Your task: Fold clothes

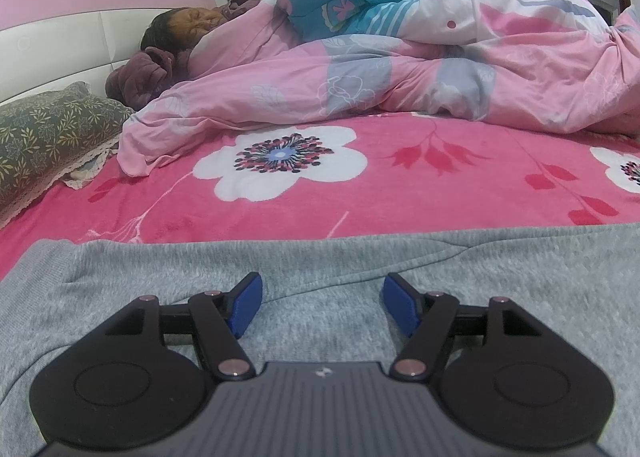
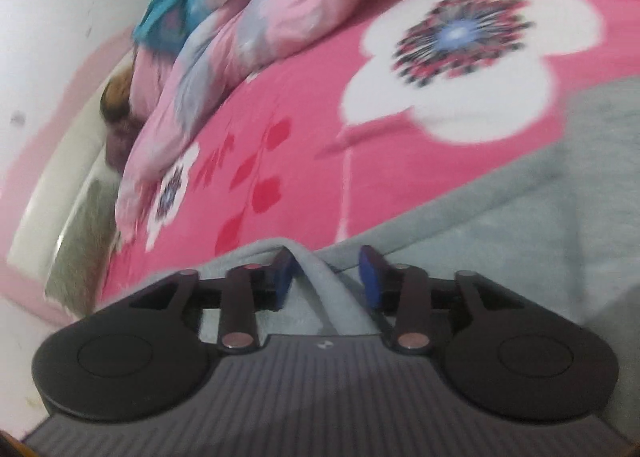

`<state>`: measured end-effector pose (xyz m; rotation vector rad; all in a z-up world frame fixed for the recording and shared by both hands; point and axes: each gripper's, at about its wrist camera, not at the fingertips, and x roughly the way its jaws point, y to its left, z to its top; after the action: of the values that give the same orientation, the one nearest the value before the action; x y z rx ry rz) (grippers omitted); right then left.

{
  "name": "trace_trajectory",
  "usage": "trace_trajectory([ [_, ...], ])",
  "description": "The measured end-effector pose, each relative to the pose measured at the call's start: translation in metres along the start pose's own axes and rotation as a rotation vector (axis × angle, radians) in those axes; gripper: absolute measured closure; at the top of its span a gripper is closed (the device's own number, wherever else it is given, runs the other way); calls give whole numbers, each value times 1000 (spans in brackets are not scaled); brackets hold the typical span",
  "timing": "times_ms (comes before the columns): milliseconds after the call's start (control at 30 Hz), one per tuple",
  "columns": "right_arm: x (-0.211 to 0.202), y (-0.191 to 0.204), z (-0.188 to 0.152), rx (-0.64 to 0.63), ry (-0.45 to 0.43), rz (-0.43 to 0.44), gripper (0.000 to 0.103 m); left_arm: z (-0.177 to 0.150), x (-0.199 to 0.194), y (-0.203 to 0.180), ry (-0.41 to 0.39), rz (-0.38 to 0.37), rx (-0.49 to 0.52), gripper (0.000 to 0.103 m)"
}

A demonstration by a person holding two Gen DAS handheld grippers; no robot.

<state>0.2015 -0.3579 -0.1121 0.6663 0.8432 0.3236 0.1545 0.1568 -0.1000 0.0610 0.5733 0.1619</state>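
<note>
Soft, even indoor light; right wrist view motion-blurred (left sharp), fisheye-bent edges.

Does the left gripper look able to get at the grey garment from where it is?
Probably yes: the left gripper stands open right above the grey garment, with nothing between them.

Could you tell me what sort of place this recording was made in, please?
Most likely a home bedroom: a bed with a pink flowered blanket, a padded headboard, a person lying under a pink quilt, and a patterned pillow.
</note>
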Motion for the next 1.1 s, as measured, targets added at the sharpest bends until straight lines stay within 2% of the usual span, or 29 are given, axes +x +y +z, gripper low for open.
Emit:
trace_trajectory([
  [100, -48, -14, -2, 90, -150, -64, 58, 0, 0, 0, 0, 0, 1, 34],
  [200, -113, -28, -25, 189, -329, -19, 58, 0, 0, 0, 0, 0, 1, 34],
  [267, -140, -30, -55, 225, -358, 12, 58, 0, 0, 0, 0, 0, 1, 34],
  [400, -146, -27, -120, 284, -263, 29, 57, 0, 0, 0, 0, 2, 3, 34],
  [500, -128, -31, -147, 351, -219, 25, 58, 0, 1, 0, -1, 0, 1, 34],
  [700, -104, -34, -143, 407, -228, 39, 62, -1, 1, 2, -3, -12, -6, 32],
  [800, -96, -27, -143, 409, -201, 40, 65, -1, 1, 2, -4, -13, -7, 32],
  [833, -92, -24, -144, 410, -187, 54, 68, -1, 1, 2, -4, -14, -7, 32],
  [900, -79, -20, -149, 422, -151, 98, 86, -1, 1, 2, -4, -14, -7, 32],
  [933, -71, -18, -152, 426, -136, 117, 98, -1, 1, 2, -4, -15, -7, 32],
  [1100, -80, -9, -163, 424, -186, 139, 102, -1, 0, 3, -5, -23, -16, 32],
])
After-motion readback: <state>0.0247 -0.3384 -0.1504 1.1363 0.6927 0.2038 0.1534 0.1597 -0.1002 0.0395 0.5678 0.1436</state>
